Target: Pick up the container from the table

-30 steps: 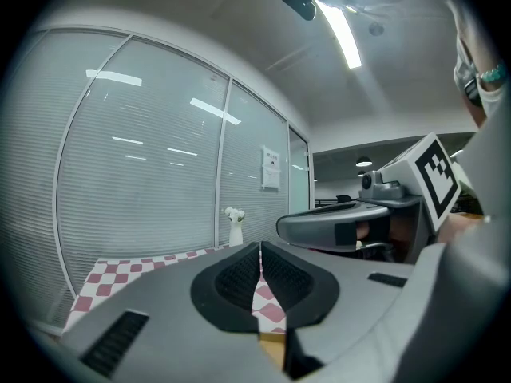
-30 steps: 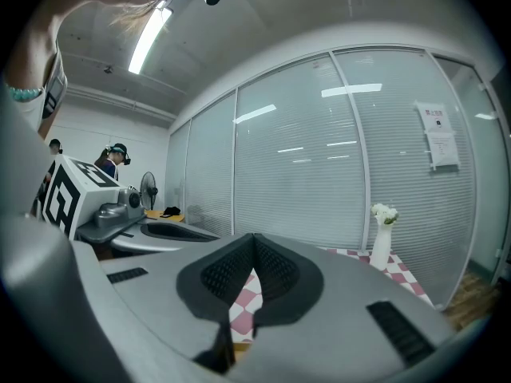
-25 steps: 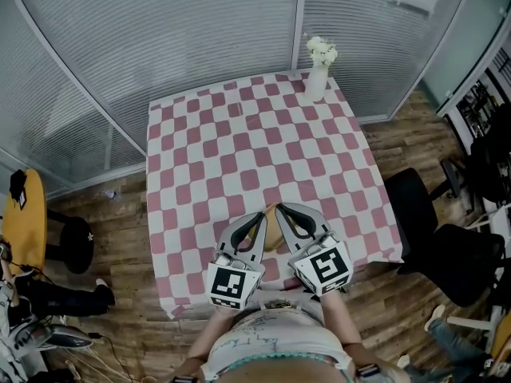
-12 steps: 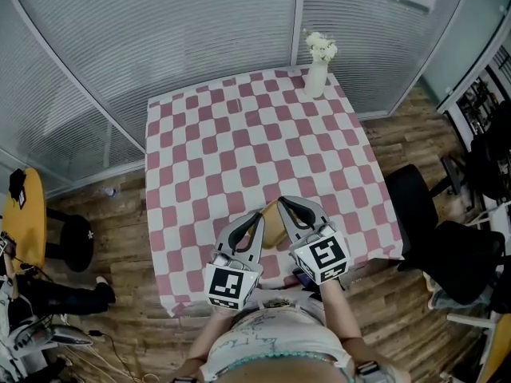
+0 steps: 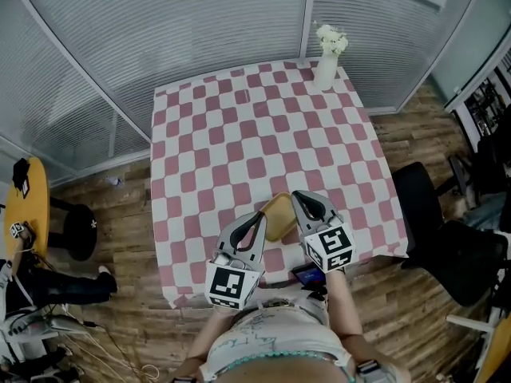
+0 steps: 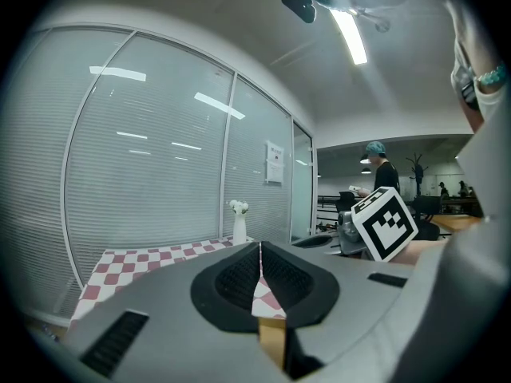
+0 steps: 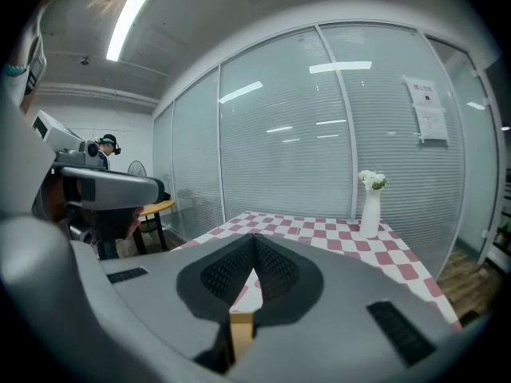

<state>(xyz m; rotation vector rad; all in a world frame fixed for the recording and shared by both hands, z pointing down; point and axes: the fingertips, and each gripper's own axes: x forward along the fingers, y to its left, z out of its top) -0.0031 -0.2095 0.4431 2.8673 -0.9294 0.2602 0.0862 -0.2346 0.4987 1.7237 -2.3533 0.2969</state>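
Note:
A tan, shallow container (image 5: 277, 217) sits near the front edge of the checked table (image 5: 239, 134). It lies between my two grippers and is partly hidden by them. My left gripper (image 5: 259, 214) is at its left side and my right gripper (image 5: 297, 197) at its right side, both close against it. Whether they touch it I cannot tell. In the left gripper view the jaws (image 6: 259, 250) are closed tip to tip with only cloth showing past them. The right gripper view shows the same (image 7: 254, 242). The container is not in either gripper view.
A white vase with flowers (image 5: 325, 69) stands at the table's far right corner, and shows as the vase (image 6: 239, 228) and the vase (image 7: 370, 212) in the gripper views. A dark phone-like object (image 5: 307, 275) is by the front edge. Black chairs (image 5: 435, 230) stand right, a yellow stool (image 5: 26, 206) left. Glass walls lie behind.
The right gripper has drifted slightly right, so more of the container shows between the grippers. The dark phone-like object now shows under it. Both grippers stay shut.

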